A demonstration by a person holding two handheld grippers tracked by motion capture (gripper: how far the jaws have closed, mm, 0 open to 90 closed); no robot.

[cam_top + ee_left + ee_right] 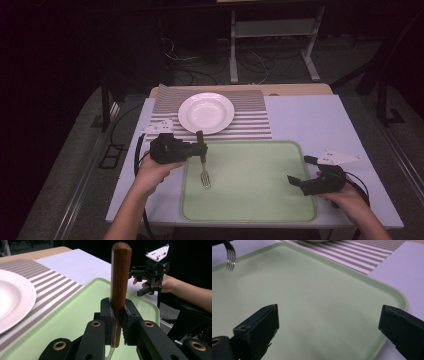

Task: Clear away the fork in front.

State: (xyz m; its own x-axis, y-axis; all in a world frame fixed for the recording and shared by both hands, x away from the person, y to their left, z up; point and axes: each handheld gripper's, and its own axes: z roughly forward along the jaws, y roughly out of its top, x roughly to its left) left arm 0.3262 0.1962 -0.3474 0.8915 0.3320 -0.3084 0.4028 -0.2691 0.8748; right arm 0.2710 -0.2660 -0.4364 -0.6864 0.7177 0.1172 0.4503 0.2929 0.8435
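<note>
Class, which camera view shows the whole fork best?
The high view: the fork appears whole there, wooden handle clamped in the left gripper, prongs over the green tray. The left gripper view shows the handle alone, close up; the right gripper view catches just the prongs at its top left corner.

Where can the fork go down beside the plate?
The striped mat right of the plate is bare, the left strip narrower. The green tray is bare under the fork in the left gripper; the right gripper crowds its right edge.
</note>
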